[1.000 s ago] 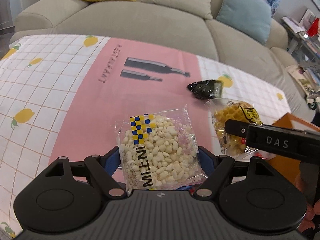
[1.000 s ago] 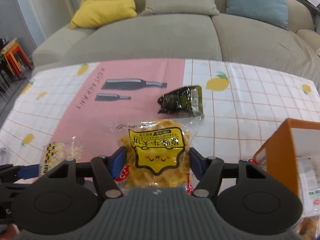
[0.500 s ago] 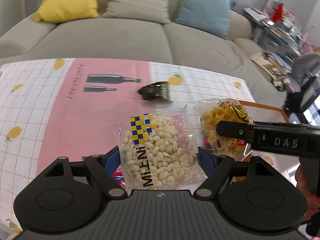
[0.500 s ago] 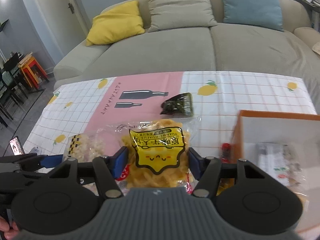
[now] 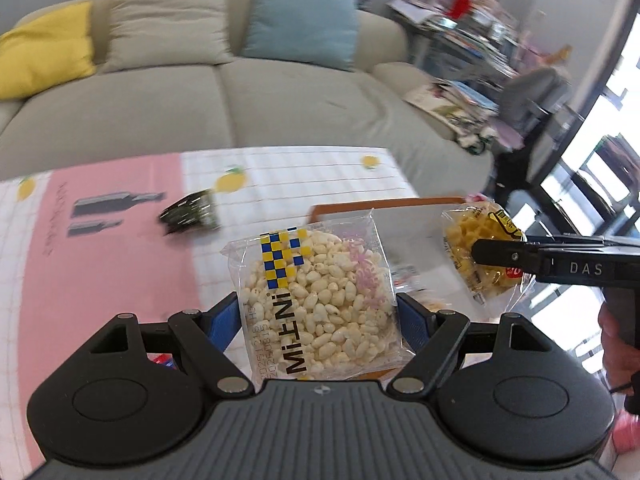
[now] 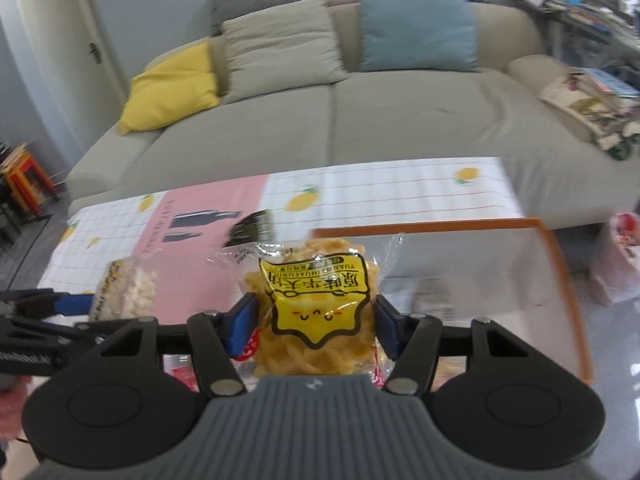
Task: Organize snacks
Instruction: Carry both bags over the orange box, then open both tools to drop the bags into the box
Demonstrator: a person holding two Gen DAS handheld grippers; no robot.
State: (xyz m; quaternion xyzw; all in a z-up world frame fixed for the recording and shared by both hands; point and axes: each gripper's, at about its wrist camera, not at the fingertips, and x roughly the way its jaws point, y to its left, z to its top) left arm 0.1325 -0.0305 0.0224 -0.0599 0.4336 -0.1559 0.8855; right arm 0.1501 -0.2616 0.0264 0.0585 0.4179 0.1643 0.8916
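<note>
**Two snack packs carried toward the orange box**

Left wrist view: left gripper [image 5: 318,316] clamped on the puffed rice pack [image 5: 316,304], blue fingers [image 5: 224,322] pressed to both sides, long axis running away along the fingers. Orange box [image 5: 384,204] straight ahead, just beyond the pack. Right gripper [image 5: 496,254] off to the right, nearer the box, gripping the yellow crisp pack [image 5: 476,240]. Dark seaweed packet [image 5: 190,214] lying on the bench [image 5: 100,280].

Right wrist view: right gripper [image 6: 316,326] clamped on the crisp pack [image 6: 316,300], upright, box interior directly ahead and below. Lemon-print cloth; grey sofa [image 6: 320,112] behind.
</note>
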